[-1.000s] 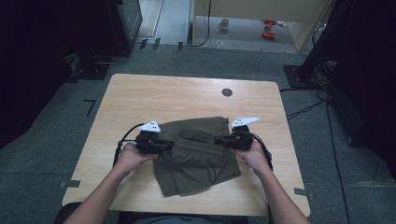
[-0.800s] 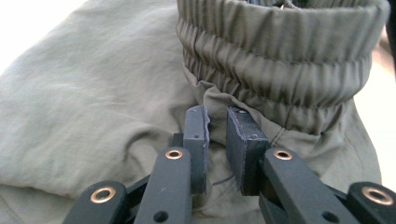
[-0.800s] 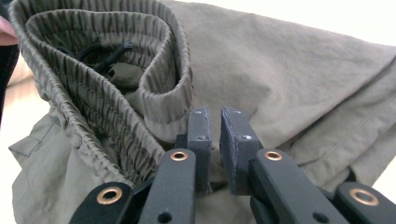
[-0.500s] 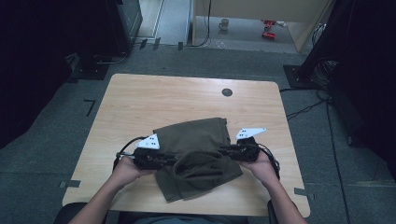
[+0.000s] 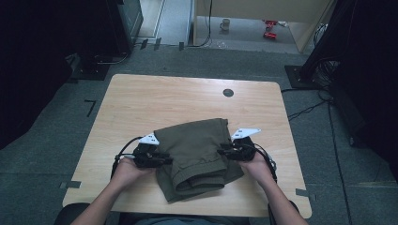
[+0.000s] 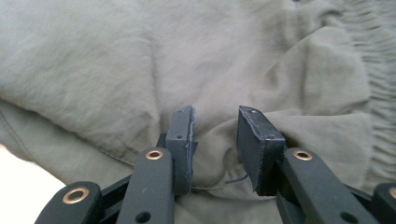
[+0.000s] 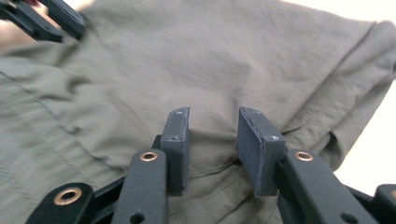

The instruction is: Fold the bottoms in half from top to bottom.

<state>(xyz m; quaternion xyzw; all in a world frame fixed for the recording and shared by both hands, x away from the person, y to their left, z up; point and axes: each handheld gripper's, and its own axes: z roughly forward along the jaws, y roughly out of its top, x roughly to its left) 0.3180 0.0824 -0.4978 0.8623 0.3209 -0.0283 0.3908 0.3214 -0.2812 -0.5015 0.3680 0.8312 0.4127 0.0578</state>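
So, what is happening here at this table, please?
A person is folding an olive-green garment on a wooden table, with a hand-held gripper on each side of it. The left gripper and the right gripper sit at the cloth's two edges. Both have just been opening their jaws. In the gripper views the pads stand apart with cloth between them, so the fold appears to be laid down and released.

Legible text: none | garment: no label or print readable | table: no markings readable around the garment
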